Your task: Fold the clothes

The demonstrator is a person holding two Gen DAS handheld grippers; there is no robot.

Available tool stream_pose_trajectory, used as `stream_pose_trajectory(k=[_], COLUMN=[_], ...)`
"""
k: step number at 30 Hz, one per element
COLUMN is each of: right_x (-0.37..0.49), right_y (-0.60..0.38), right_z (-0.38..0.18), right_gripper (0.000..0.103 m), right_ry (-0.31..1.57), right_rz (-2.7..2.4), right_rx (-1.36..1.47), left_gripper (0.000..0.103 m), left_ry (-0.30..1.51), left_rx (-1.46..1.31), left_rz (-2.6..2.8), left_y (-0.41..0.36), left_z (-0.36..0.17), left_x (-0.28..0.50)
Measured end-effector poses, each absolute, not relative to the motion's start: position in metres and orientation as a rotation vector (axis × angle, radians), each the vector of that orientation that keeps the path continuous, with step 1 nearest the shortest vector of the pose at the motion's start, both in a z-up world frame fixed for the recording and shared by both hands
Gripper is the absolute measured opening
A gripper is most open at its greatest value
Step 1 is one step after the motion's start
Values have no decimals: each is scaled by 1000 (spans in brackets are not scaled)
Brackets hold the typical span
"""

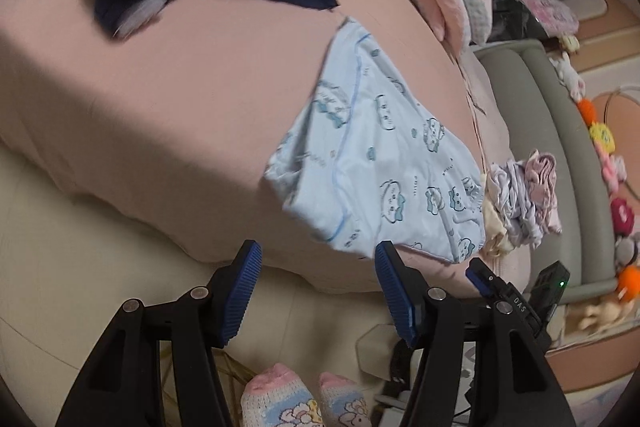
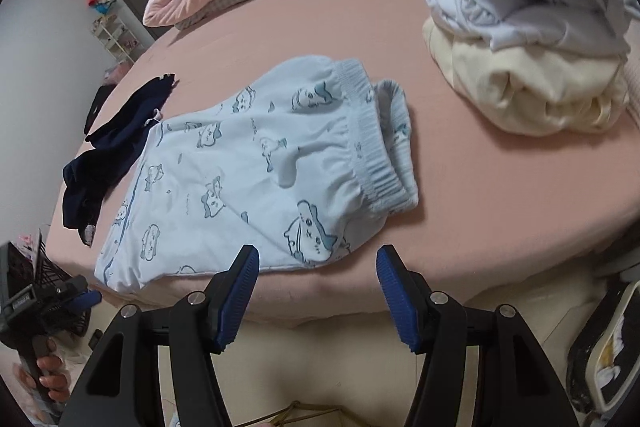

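We log: pale blue printed shorts [image 2: 256, 163] flat on pink bed sheet [image 2: 480, 179], near edge. Left gripper [image 1: 318, 291], right gripper [image 2: 316, 293]: jaws apart, nothing between. Navy garment [image 2: 108, 147] beside; unfolded pile [image 2: 532, 39] near.

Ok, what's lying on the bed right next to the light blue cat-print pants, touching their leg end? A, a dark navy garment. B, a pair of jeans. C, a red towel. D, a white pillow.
A: a dark navy garment lies crumpled on the pink sheet against the leg end of the light blue pants.
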State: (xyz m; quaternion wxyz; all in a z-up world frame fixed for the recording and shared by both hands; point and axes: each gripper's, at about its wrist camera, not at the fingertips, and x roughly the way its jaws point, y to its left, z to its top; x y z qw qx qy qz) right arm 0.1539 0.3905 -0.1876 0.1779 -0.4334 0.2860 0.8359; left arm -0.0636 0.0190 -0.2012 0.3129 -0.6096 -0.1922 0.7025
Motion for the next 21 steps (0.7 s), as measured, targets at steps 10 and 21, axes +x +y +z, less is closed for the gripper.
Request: stream_pose_trajectory(k=[10, 21], right_x=[151, 147], right_y=[391, 400], right_z=[-203, -210], right_gripper=[61, 61], right_ry=[979, 1122], right_rz=[2330, 2337], right_rx=[-1244, -1160], left_gripper=[57, 57], left_ry=[-455, -612], left_rx=[-1609, -1579], left_rz=[1805, 1756], left_y=[45, 50], left_z=[-215, -220], left_x=[-68, -83])
